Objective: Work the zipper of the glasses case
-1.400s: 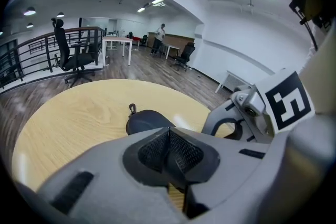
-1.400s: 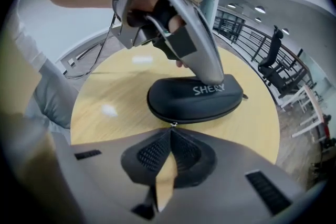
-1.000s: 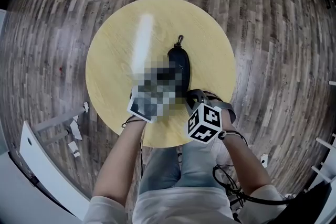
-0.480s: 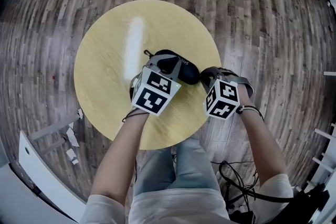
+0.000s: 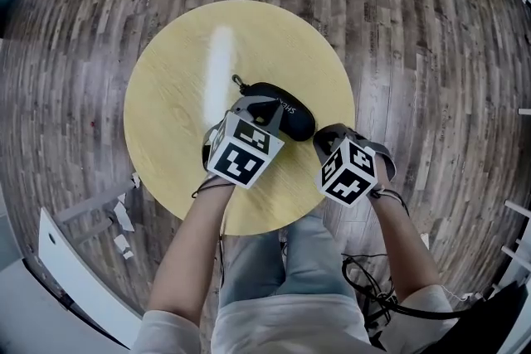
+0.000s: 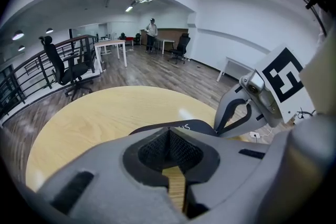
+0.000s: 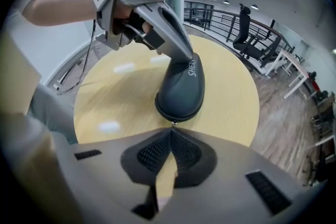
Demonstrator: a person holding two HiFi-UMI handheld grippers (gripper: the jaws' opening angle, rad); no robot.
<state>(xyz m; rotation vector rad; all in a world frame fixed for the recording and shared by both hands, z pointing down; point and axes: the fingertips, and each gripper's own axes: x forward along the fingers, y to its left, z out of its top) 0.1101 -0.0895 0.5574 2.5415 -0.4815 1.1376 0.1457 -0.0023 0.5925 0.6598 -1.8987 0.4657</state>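
Glasses case (image 5: 286,108): black, lying right of centre on the round table (image 5: 174,70), long axis from 10 to 4 o'clock. Left gripper (image 5: 259,104): enters from 7 o'clock, jaws closed together, tips set on the case's top (near its white lettering). Right gripper (image 7: 170,132): at the 4 o'clock end, jaws closed, pinching the small metal zipper pull (image 7: 172,123).

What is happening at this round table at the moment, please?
A person works on a black glasses case lying on the table with two handheld grippers. The left gripper, jaws shut, rests on the case's top. The right gripper has its jaws closed at the case's near end, seemingly pinching the small zipper pull.
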